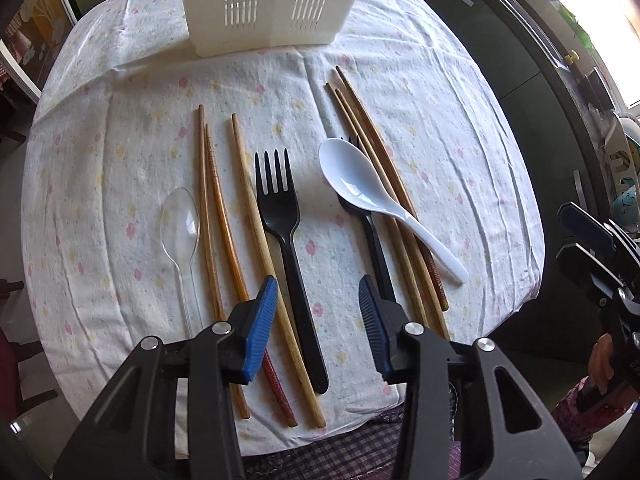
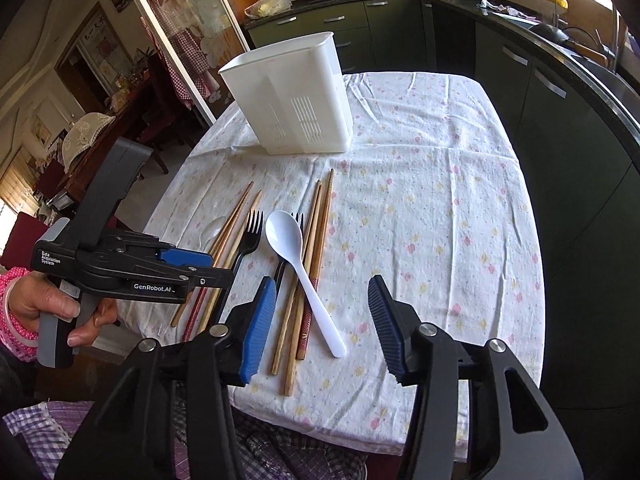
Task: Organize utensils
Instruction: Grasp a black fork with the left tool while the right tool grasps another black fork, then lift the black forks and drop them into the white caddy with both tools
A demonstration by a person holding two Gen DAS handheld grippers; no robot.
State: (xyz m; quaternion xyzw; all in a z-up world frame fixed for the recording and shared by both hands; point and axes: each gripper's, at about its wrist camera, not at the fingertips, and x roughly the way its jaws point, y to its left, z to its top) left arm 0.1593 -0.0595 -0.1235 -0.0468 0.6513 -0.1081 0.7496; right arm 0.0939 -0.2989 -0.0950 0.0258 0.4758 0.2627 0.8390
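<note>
A kitchen with dark green cabinets (image 2: 400,36) was seen behind a table spread with a flowered cloth (image 1: 460,128). Nearest the cameras, the left gripper (image 1: 318,304) was held with its jaws spread wide and nothing between them, low over the handle end of a black fork (image 1: 286,240). The right gripper (image 2: 322,312) was likewise wide open and empty, above the cloth just right of the utensils.

Beyond the left gripper, 3 chopsticks (image 1: 224,240) were laid left of the fork, and a clear spoon (image 1: 180,224) lay at the far left of the row. To the right, a white spoon (image 1: 360,188) was rested across a second black fork (image 1: 374,240) and across 3 more chopsticks (image 1: 384,168), one of which carried a red patterned end. At the far edge of the table a white slotted holder (image 2: 296,100) stood upright; what it held could not be seen from either view.

The step was judged to be the opening one: every visible utensil was on the cloth and none had been gripped. The next move would likely call for the left jaws to be lowered around the fork handle and closed without the neighbouring chopstick being caught. The white spoon would probably need to be lifted before the fork beneath it.
</note>
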